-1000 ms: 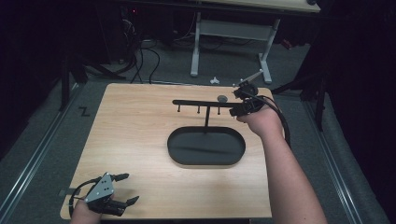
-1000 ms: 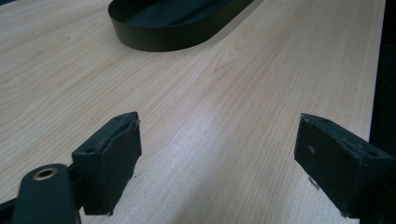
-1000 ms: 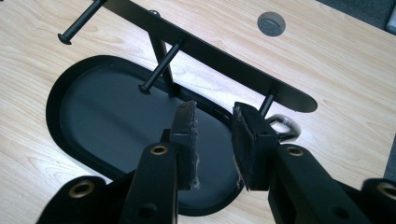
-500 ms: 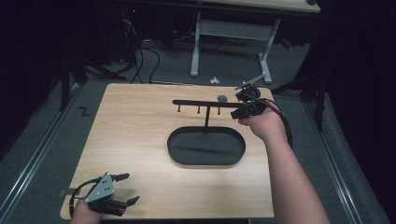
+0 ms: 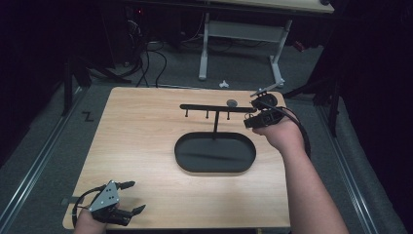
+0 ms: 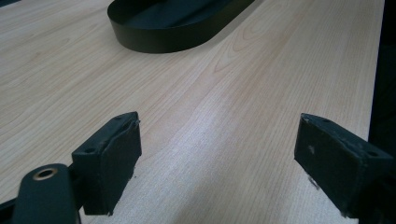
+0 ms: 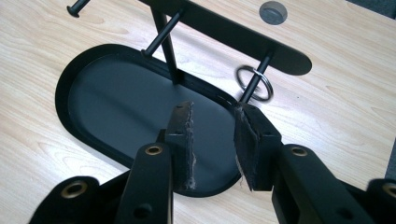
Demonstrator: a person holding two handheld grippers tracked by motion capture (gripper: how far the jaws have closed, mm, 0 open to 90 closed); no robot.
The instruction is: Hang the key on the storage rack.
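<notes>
A black stand has an oval tray base [image 5: 187, 158] and a post carrying a horizontal bar [image 5: 214, 108] with short pegs. A small metal ring [image 7: 253, 83] hangs on the peg nearest the bar's end. My right gripper [image 5: 250, 120] hovers at the bar's right end. In the right gripper view its jaws [image 7: 212, 112] stand a little apart just short of the ring, with nothing between them. My left gripper [image 5: 136, 197] rests low at the table's front left corner, wide open and empty [image 6: 219, 140], facing the tray base [image 6: 177, 32].
A small grey disc [image 5: 232, 103] lies on the wooden table [image 5: 141, 146] behind the bar, also seen in the right gripper view [image 7: 273, 11]. Beyond the table's far edge are a white desk frame [image 5: 243, 44] and floor cables [image 5: 146, 58].
The right gripper has shifted very slightly to the right near the bar's end. The left gripper has not moved.
</notes>
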